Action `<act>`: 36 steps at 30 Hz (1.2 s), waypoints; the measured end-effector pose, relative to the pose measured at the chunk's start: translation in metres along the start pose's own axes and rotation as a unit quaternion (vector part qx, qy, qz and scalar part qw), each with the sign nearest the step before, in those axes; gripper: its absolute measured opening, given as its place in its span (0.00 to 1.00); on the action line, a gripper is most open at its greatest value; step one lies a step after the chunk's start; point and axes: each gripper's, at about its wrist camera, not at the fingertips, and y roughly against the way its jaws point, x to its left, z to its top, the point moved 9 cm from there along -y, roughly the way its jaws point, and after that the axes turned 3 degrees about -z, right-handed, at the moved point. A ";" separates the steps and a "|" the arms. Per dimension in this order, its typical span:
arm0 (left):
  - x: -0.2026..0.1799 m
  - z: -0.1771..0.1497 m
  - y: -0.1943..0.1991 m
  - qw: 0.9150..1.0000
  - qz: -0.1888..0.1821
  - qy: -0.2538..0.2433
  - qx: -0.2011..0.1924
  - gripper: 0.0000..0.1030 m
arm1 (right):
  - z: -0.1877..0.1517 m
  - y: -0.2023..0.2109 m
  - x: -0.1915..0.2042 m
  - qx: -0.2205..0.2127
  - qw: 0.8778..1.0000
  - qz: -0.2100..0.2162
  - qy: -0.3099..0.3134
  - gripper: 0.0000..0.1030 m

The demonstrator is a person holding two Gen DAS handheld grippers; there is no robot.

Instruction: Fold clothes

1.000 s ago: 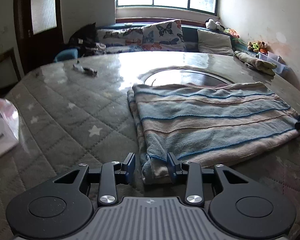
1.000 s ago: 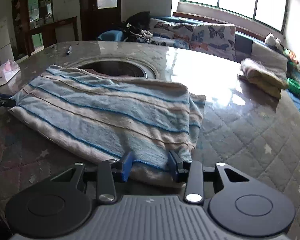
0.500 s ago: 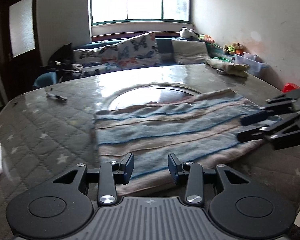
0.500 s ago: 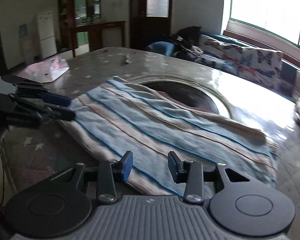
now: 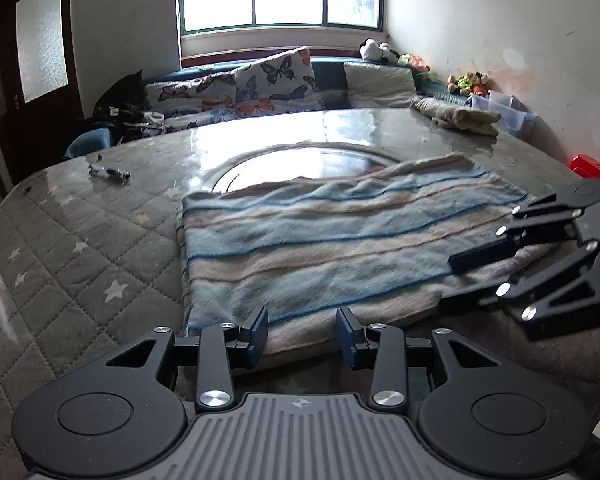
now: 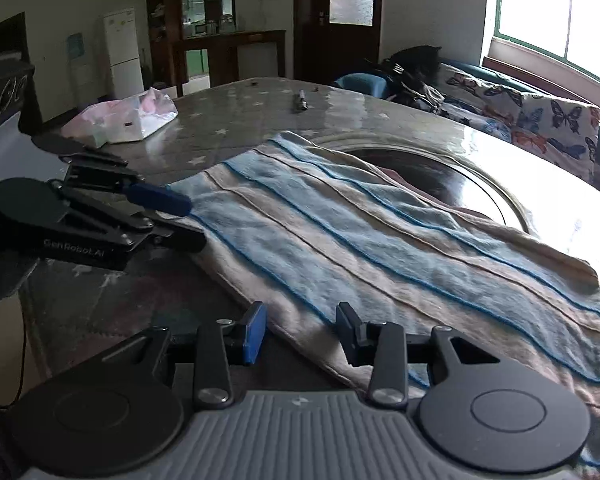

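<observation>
A blue and beige striped cloth [image 5: 320, 248] [image 6: 380, 248] lies folded flat on the quilted grey table [image 5: 80, 240]. My left gripper [image 5: 303, 334] hovers open at the cloth's near edge, close to its left corner, and the edge runs past the gap with no pad pressing it. My right gripper [image 6: 300, 332] is open over the same near edge, with cloth between its fingers but not pinched. Each gripper shows in the other's view: the right gripper [image 5: 448, 282] at the cloth's right end, the left gripper [image 6: 194, 224] at its left end.
A folded beige garment [image 5: 460, 118] lies at the far right of the table, and a small pen-like object [image 5: 108, 172] at the far left. A plastic bag [image 6: 128, 120] sits near the left edge. A round glossy inset [image 5: 300, 164] lies behind the cloth, a sofa beyond.
Both grippers have slid along the cloth's near edge and turned toward each other, so each now appears in the other's view. The cloth lies as before and the jaws keep the same gap.
</observation>
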 end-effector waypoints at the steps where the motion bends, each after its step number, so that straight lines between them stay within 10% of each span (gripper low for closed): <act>1: -0.001 0.002 0.001 1.000 -0.002 0.000 -0.004 0.41 | 0.000 0.001 0.002 -0.001 1.000 0.002 0.001 0.38; 22: 0.005 -0.003 -0.014 1.000 0.005 0.007 0.013 0.42 | -0.055 0.069 -0.144 -0.010 0.969 -0.159 -0.188 0.39; 36: 0.008 -0.003 -0.017 1.000 0.004 0.009 0.017 0.42 | -0.037 0.041 -0.184 -0.004 0.965 -0.161 -0.207 0.38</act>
